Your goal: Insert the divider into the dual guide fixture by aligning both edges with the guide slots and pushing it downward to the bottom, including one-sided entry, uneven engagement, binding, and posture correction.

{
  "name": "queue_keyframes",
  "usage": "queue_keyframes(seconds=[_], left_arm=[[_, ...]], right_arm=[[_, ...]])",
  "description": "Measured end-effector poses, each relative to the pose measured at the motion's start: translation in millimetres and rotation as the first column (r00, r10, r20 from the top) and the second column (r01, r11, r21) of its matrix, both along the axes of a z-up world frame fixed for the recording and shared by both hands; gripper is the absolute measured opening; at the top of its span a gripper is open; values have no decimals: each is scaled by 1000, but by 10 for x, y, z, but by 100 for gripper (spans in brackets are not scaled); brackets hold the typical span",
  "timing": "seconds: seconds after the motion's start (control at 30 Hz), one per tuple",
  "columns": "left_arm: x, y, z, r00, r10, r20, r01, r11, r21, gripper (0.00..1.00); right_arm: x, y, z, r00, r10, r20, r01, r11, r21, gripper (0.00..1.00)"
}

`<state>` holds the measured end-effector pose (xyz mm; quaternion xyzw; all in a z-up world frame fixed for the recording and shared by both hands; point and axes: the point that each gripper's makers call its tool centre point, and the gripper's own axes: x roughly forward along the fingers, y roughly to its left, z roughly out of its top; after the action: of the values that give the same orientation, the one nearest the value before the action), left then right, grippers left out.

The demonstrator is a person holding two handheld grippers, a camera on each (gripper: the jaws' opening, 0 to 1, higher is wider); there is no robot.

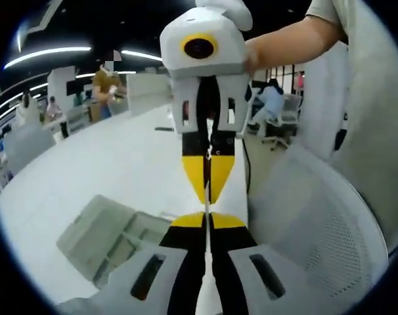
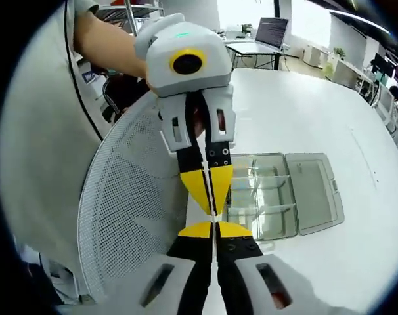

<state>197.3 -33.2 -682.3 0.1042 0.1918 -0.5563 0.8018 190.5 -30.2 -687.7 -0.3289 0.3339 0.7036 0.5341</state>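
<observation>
My left gripper (image 1: pixel 206 220) and my right gripper (image 2: pixel 215 226) meet tip to tip above the table edge, both with jaws pressed together. A thin pale sliver, the divider (image 1: pixel 206 289) seen edge-on, runs between the jaws of both; its faces are hidden. In the left gripper view the right gripper (image 1: pixel 208 197) comes down from the top, held by a hand. In the right gripper view the left gripper (image 2: pixel 212 209) does the same. The guide fixture (image 2: pixel 271 197) is a clear compartment box with its lid open, lying on the white table right of the grippers; it also shows as the fixture (image 1: pixel 113 236) at lower left.
A white mesh chair back (image 2: pixel 133 210) stands close to the table edge under the grippers, also seen as the chair (image 1: pixel 317 223). The person's torso and arm (image 1: pixel 356 98) are right behind. The white table (image 2: pixel 330 118) stretches away; a laptop (image 2: pixel 272 29) sits far off, and people stand at the back.
</observation>
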Motion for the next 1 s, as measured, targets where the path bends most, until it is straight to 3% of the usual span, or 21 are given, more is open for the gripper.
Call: queue_keyframes(seconds=[0.33, 0.77, 1.0], left_arm=[[-10, -7, -21, 999, 0, -46, -1, 1000, -25, 0], [-68, -48, -77, 996, -11, -89, 8, 999, -32, 0], [-14, -15, -93, 995, 40, -93, -42, 999, -24, 2]], right_arm=[[-11, 10, 4, 998, -43, -52, 44, 999, 28, 0], [-52, 35, -13, 998, -23, -51, 23, 1000, 8, 0], [-32, 66, -2, 999, -16, -34, 15, 1000, -6, 0]])
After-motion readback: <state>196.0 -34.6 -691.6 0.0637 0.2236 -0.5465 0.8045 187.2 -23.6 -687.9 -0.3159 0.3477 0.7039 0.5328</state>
